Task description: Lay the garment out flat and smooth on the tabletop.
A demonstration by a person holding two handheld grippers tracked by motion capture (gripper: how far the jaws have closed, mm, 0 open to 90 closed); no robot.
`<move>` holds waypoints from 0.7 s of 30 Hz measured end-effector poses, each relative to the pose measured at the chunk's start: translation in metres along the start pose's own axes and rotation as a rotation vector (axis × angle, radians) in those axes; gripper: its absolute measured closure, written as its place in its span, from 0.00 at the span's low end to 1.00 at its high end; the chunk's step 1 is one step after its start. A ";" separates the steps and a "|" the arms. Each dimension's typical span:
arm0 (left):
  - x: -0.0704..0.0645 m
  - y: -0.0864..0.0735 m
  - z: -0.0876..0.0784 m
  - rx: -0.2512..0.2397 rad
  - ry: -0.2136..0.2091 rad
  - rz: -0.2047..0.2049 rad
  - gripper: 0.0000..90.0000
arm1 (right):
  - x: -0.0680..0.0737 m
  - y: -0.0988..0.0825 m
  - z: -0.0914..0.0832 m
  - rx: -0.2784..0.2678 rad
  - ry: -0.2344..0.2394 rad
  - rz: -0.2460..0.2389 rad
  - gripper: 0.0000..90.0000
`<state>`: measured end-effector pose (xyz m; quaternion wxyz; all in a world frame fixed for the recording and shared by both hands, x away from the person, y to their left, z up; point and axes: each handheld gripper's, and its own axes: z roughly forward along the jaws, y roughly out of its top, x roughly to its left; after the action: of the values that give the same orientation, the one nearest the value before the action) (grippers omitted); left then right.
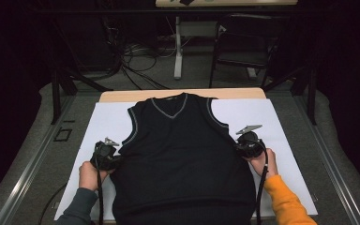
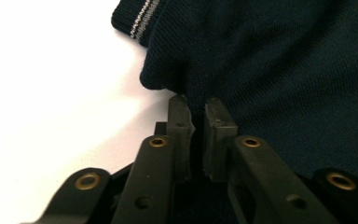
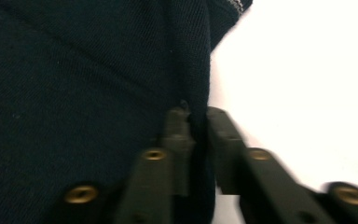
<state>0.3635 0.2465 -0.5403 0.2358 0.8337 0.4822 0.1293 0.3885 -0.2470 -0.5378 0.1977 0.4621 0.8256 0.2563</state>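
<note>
A dark navy sleeveless vest (image 1: 183,159) with grey-striped V-neck and armholes lies flat, neck away from me, on a white sheet (image 1: 103,126). My left gripper (image 1: 117,159) sits at the vest's left side edge, just below the armhole. In the left gripper view its jaws (image 2: 195,105) stand nearly together, pinching the vest (image 2: 270,70) at its edge. My right gripper (image 1: 238,146) is at the right side edge. In the right gripper view it (image 3: 196,116) is closed on a fold of the vest's (image 3: 74,84) edge, with the white sheet (image 3: 307,70) beside it.
The sheet covers a wooden table (image 1: 122,96) whose far edge shows beyond the neck. Grey metal rails (image 1: 33,164) run along both sides. Past the table are floor cables (image 1: 136,56), a white table leg (image 1: 178,51) and a dark chair (image 1: 243,47).
</note>
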 end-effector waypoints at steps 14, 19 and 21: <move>-0.025 -0.009 -0.040 -0.012 -0.052 0.124 0.18 | 0.023 -0.011 -0.057 -0.057 0.160 -0.063 0.17; -0.036 -0.018 -0.060 -0.027 -0.058 0.159 0.07 | 0.034 -0.017 -0.074 -0.073 0.181 -0.101 0.09; -0.039 -0.022 -0.063 -0.027 -0.063 0.163 0.04 | 0.038 -0.020 -0.079 -0.072 0.184 -0.107 0.06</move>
<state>0.2999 0.2394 -0.4976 0.2506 0.8708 0.4031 0.1281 0.3120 -0.2422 -0.4913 0.1510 0.3846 0.8539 0.3164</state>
